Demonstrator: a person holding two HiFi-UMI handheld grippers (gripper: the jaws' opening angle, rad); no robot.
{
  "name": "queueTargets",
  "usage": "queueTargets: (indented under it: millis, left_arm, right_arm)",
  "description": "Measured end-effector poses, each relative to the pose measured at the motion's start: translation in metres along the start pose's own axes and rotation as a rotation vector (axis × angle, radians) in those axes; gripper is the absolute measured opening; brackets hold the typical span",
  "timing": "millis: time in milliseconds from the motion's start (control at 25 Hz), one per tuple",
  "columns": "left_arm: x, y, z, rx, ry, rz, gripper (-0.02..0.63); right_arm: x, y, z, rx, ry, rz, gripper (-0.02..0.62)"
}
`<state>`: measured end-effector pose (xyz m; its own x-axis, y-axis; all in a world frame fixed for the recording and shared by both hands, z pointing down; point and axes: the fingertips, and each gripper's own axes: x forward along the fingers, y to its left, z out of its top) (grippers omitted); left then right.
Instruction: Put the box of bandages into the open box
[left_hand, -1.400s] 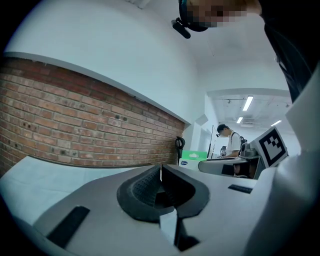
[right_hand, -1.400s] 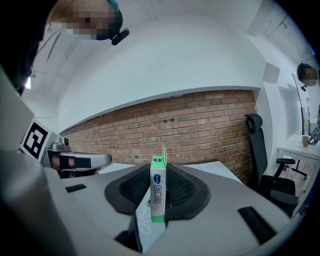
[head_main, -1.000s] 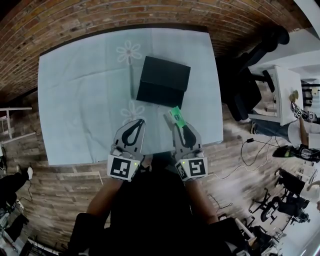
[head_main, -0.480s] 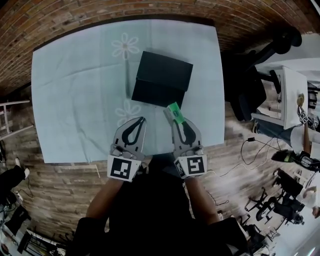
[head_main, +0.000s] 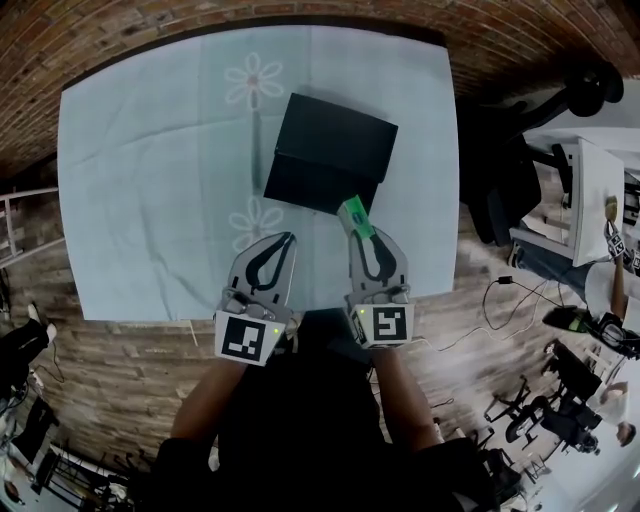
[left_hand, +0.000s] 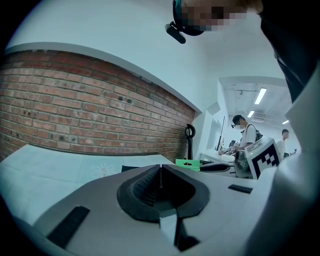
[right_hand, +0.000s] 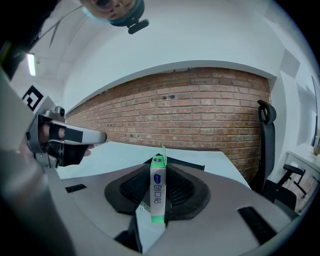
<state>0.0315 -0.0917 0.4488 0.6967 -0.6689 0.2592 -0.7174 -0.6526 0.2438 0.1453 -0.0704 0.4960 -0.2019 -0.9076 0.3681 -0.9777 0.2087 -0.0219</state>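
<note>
The right gripper (head_main: 361, 236) has its jaws clamped on the box of bandages (head_main: 352, 214), pads pressing its two broad faces. The left gripper (head_main: 281, 240) has its jaws together with nothing between them, and hovers just beside the right one over the near edge of the table (head_main: 140, 180).

The bandage box is slim, white and green. It stands on edge between the pads, its long axis running along the jaws and pointing away from the person toward the open box (head_main: 335, 150). A small green flap stands up at its far end. In the head view that end overlaps the near rim of the black open box; whether the two touch cannot be told.

The open box lies askew on a pale cloth with flower prints. Its inside shows only as flat dark, and its lid is hard to separate from its walls.

To the right of the table stands a black office chair (head_main: 515, 170). Beyond it are a white desk and people, cut off at the frame's edge.
</note>
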Motion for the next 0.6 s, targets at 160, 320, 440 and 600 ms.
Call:
queueTargets:
  millis: [160,320,440,600]
  left_arm:
    - [0.005,0.004,-0.003,-0.016,0.001,0.016,0.037]
    - [0.007,0.004,-0.005,-0.018,0.001,0.023,0.037]
    - [0.009,0.006,-0.007,-0.019,0.011,0.026,0.037]
    - [0.013,0.011,-0.009,-0.027,0.010,0.041,0.037]
  right_arm:
    - [0.012,-0.002,-0.007,-0.057,0.027,0.007,0.112]
    - [0.019,-0.006,-0.013,-0.098,0.044,0.004,0.112]
    - [0.026,-0.009,-0.017,-0.163,0.053,0.007,0.112]
    - [0.037,-0.008,-0.028,-0.268,0.113,0.030,0.112]
